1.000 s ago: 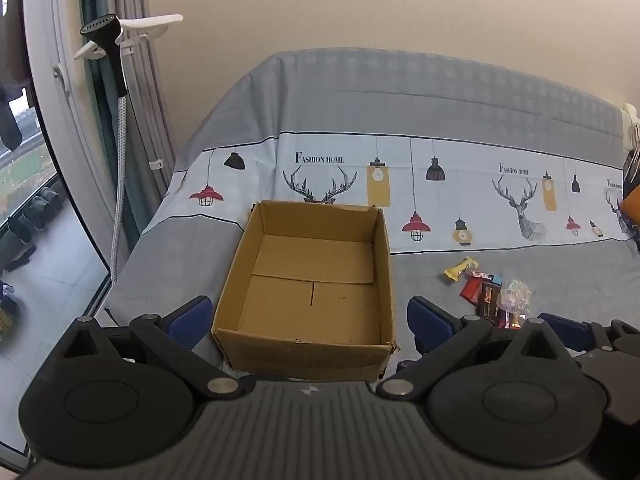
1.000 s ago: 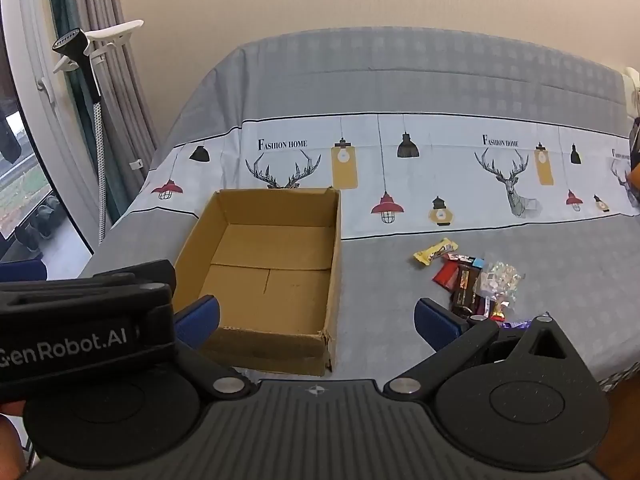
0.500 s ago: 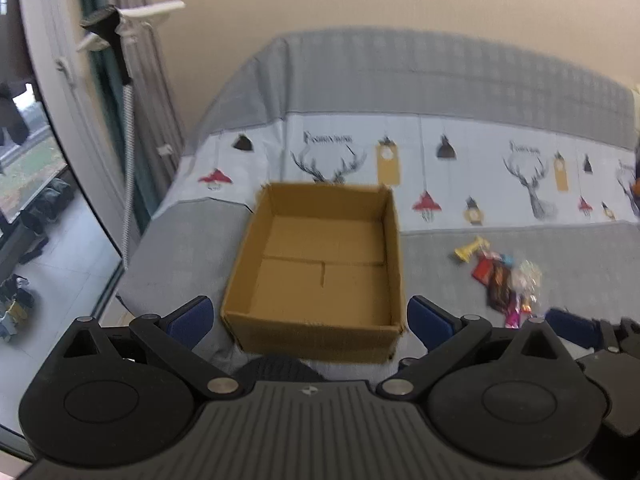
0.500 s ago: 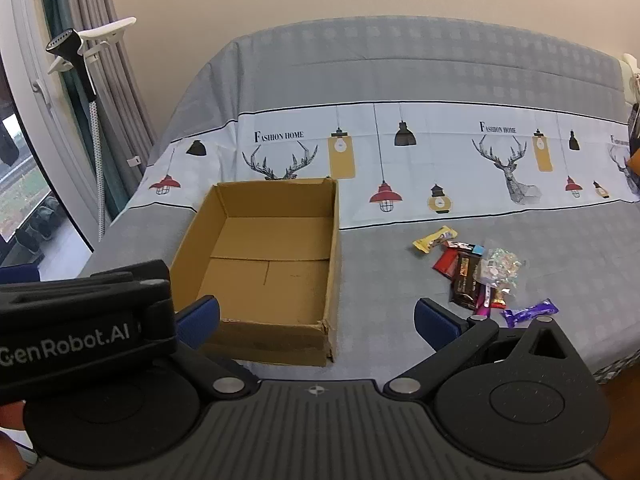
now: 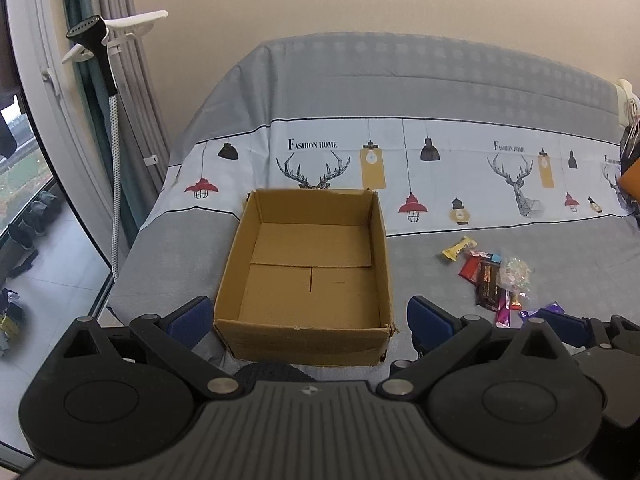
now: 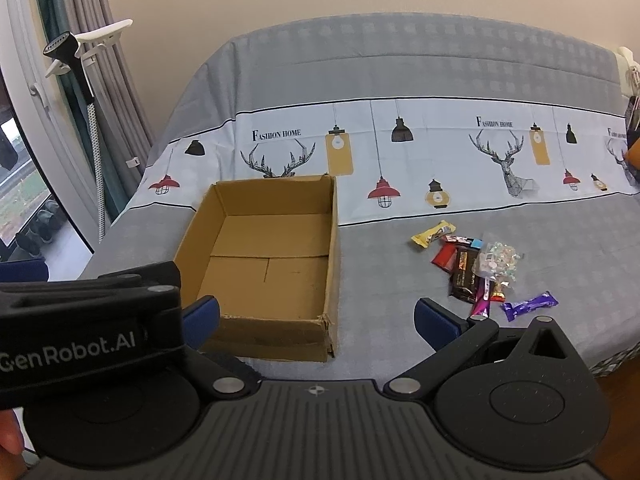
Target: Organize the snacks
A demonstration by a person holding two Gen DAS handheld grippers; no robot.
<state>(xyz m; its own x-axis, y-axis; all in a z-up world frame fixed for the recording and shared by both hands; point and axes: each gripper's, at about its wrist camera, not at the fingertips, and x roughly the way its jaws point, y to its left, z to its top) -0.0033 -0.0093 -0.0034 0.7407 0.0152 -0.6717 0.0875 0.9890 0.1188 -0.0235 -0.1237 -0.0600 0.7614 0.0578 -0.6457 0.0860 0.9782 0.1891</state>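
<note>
An open, empty cardboard box [image 5: 308, 280] [image 6: 264, 264] sits near the front edge of the bed. To its right lies a small pile of snacks [image 5: 496, 280] [image 6: 476, 272]: a yellow bar [image 6: 434, 233], dark and red bars, a clear bag of candies [image 6: 496, 262] and a purple packet [image 6: 530, 305]. My left gripper [image 5: 310, 320] hovers open just before the box's near wall, holding nothing. My right gripper [image 6: 318, 318] is open too, off the box's near right corner, left of the snacks. The left gripper's body [image 6: 88, 332] covers the lower left of the right wrist view.
The bed [image 5: 440, 92] carries a grey and white cover printed with deer and lamps. A garment steamer [image 5: 104, 64] on a pole stands by curtains and a window at the left. An orange object [image 5: 630, 180] lies at the bed's far right edge.
Both grippers have risen and pulled back a little, so the box and the snacks sit lower and fuller in view. The purple packet has come into sight. Both stay open.
</note>
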